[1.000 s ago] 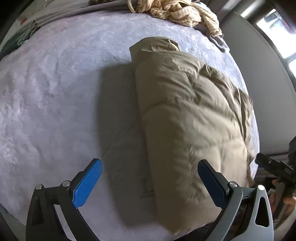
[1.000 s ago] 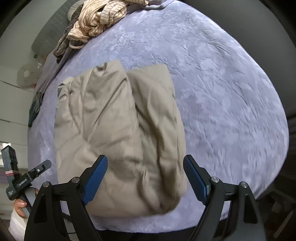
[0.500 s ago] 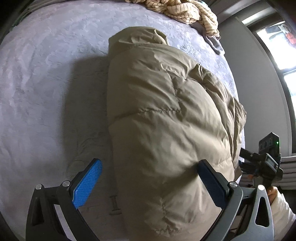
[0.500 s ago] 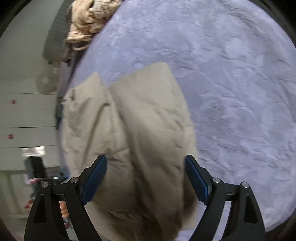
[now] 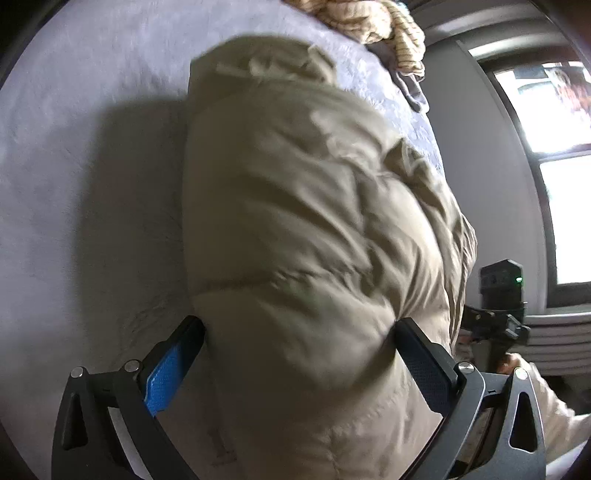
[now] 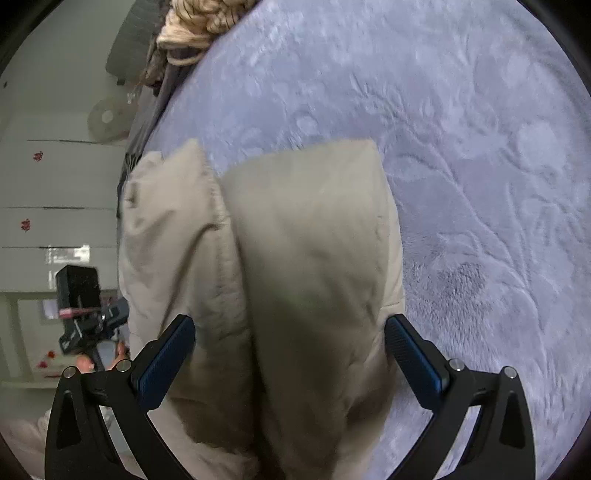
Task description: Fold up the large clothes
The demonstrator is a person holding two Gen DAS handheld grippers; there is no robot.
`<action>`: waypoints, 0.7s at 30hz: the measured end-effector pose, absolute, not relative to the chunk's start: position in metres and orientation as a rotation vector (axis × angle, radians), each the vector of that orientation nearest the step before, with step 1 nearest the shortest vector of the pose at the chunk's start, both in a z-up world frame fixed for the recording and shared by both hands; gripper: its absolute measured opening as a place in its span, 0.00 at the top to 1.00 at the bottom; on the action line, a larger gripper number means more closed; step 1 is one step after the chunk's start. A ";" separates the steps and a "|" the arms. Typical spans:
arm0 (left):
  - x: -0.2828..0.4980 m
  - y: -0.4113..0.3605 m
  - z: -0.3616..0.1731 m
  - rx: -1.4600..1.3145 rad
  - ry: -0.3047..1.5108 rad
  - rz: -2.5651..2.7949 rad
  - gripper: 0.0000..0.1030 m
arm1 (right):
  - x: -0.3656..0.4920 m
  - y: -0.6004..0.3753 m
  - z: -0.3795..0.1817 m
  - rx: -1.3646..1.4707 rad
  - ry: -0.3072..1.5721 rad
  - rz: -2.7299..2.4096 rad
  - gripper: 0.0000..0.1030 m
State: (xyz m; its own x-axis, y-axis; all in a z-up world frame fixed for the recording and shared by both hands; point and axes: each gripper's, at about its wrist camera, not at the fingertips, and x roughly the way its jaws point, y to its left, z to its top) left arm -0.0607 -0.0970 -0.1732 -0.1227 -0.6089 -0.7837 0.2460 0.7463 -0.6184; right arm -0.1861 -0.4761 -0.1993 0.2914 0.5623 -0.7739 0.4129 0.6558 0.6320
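- The bed cover point(image 5: 66, 155), a pale lilac plush, takes up the left and far part of the left wrist view; it looks soft and will give under any downward push.
- The left gripper point(image 5: 299, 328) has its jaws wide apart, straddling the near end of the jacket; the blue pad sits just beside the jacket's left edge and the dark pad presses against its right side. Nothing is pinched.
- The padded jacket point(image 5: 306, 229), a tan quilted coat, lies folded lengthwise into a thick roll running from near to far on the bed, close to its edge in both views.
- It should handle as light but bulky and springy; the smooth shell looks slippery, so a shallow pinch could slide off. Best held deep at the near hem, catching all layers at a stitched seam.
- The striped cloth heap point(image 5: 373, 26) lies at the far end, apart from the jacket.
- The right gripper point(image 6: 290, 326) is likewise spread wide, straddling the jacket's near end without clamping.
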 end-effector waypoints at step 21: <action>-0.054 -0.146 -0.192 -0.404 1.546 -0.841 0.18 | -0.181 -0.491 -0.235 1.131 1.322 0.200 0.32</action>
State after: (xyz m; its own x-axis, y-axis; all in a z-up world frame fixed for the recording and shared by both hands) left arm -0.0537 -0.1464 -0.1915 -0.1708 -0.6893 -0.7041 0.2167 0.6708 -0.7093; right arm -0.1807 -0.4906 -0.2351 0.3124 0.6874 -0.6556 0.4632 0.4924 0.7369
